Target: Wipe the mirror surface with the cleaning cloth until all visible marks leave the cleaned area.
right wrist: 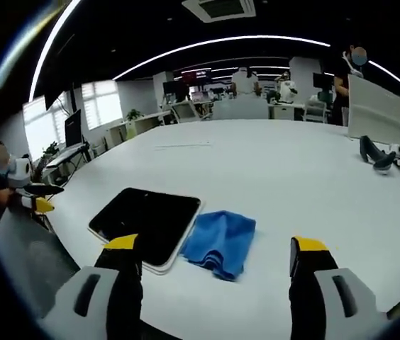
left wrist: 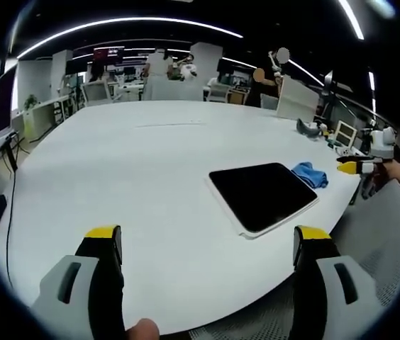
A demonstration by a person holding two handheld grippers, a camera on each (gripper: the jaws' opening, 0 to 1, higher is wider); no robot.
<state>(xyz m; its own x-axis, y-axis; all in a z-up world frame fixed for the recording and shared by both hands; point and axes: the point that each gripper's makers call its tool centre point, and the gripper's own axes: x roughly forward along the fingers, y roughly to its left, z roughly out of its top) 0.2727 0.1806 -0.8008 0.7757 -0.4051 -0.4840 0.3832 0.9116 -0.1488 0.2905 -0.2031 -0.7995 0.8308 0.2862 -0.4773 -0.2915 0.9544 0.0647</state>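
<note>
Now both tools point(left wrist: 207, 244) point(right wrist: 218, 251) wide apart, nothing held.

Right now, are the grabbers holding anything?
No. The left gripper and right gripper are both open and empty; the blue cloth lies beside the mirror.

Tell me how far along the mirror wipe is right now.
Nothing looks done yet. The blue cloth lies bunched on the white table beside the dark mirror, ungripped. The right gripper hovers open just short of the cloth; the left gripper is open too. Grasping and wiping remain.
</note>
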